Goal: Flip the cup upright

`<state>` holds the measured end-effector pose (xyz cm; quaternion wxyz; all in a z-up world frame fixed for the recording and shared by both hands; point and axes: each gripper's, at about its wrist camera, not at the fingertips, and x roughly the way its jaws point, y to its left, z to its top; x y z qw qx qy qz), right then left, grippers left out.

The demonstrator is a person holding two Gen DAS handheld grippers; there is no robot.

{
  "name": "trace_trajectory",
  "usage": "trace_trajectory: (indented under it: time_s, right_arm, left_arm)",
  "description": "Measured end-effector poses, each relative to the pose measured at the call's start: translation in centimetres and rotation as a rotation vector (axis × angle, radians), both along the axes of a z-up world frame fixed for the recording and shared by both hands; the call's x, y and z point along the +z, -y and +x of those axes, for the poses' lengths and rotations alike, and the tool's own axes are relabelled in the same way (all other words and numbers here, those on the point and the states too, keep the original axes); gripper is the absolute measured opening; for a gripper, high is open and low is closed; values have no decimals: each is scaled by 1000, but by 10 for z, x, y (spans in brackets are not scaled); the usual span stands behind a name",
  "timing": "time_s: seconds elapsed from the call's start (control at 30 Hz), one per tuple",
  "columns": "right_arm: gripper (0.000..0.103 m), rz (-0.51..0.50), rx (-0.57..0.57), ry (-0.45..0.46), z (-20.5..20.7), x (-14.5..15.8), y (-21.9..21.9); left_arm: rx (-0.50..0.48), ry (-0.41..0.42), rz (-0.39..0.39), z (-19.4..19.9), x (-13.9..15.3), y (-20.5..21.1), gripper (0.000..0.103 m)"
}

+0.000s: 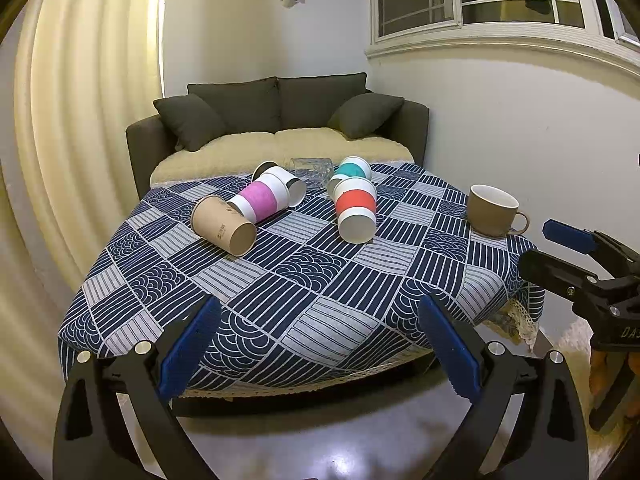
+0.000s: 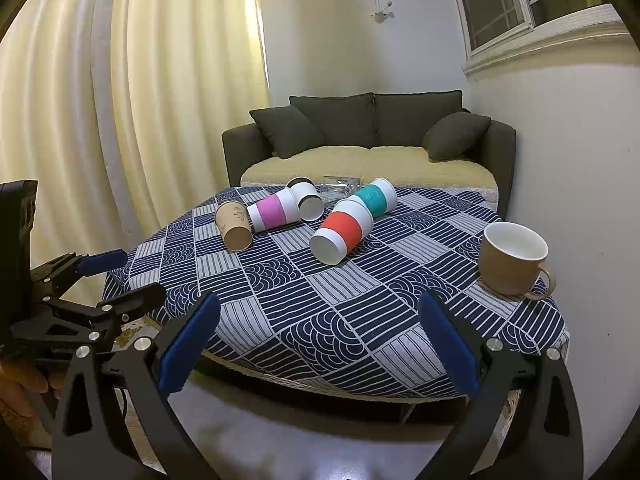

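Several cups lie on their sides on the blue patterned tablecloth [image 1: 320, 280]: a brown paper cup [image 1: 222, 225] [image 2: 234, 224], a pink-banded cup [image 1: 262, 198] [image 2: 274, 211], a black-and-white cup [image 1: 286, 182] [image 2: 308, 197], a red-banded cup [image 1: 356, 212] [image 2: 342, 232], a teal-banded cup [image 1: 352, 170] [image 2: 376, 197] and a clear glass [image 1: 312, 170] [image 2: 340, 186]. A brown mug [image 1: 492, 210] [image 2: 512, 258] stands upright at the right. My left gripper [image 1: 320, 340] is open and empty before the near edge. My right gripper [image 2: 320, 340] is open and empty; it shows in the left view [image 1: 556, 248].
A dark sofa [image 1: 280, 120] [image 2: 372, 136] with a cream cover stands behind the table. Curtains [image 1: 80, 120] hang at the left, a wall [image 2: 560, 160] and a window [image 1: 480, 0] at the right. The left gripper shows at the right view's left edge [image 2: 116, 276].
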<state>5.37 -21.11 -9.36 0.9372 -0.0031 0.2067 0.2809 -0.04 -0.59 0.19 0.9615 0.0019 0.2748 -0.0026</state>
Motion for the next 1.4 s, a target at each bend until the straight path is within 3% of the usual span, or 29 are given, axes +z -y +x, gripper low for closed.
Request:
trace_trajectory:
  time_s: [1.4]
  right_arm:
    - [98,-11,-4,-10,1,-4,-2]
  left_arm:
    - [8,0,-5,0,0,-5,96]
